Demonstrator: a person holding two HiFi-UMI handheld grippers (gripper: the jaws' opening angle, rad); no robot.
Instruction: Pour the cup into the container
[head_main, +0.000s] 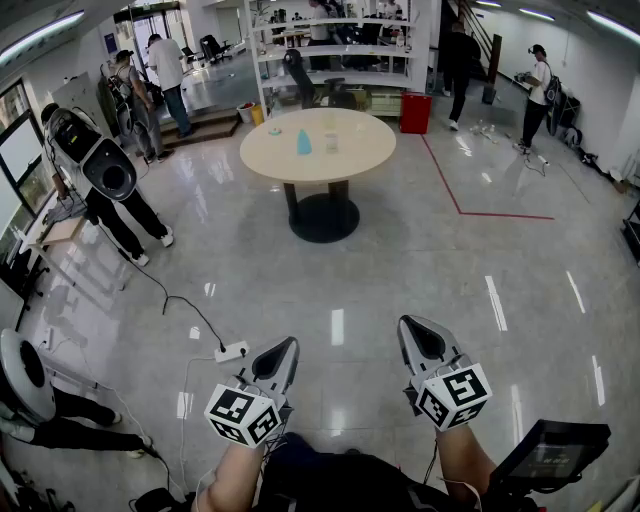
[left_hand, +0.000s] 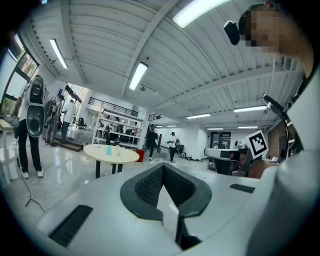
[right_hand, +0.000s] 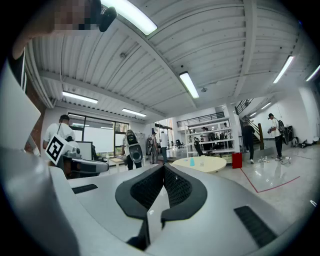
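Observation:
Far ahead stands a round beige table (head_main: 352, 152). On it are a blue cup (head_main: 304, 143) and a clear container (head_main: 331, 142), both small and upright. The left gripper (head_main: 291, 344) and the right gripper (head_main: 406, 324) are held low near my body, well short of the table, over bare floor. Both are shut with nothing between their jaws. In the left gripper view the left gripper (left_hand: 163, 168) points toward the table (left_hand: 102, 153) and blue cup (left_hand: 108, 149). Beyond the right gripper (right_hand: 164, 168) I see the table (right_hand: 212, 164) and the cup (right_hand: 192, 161).
A white power strip (head_main: 232, 351) and its cable lie on the glossy floor ahead at the left. Red tape (head_main: 470, 212) marks the floor at the right. A red bin (head_main: 415, 112) and white shelves (head_main: 340, 50) stand behind the table. Several people stand around the room.

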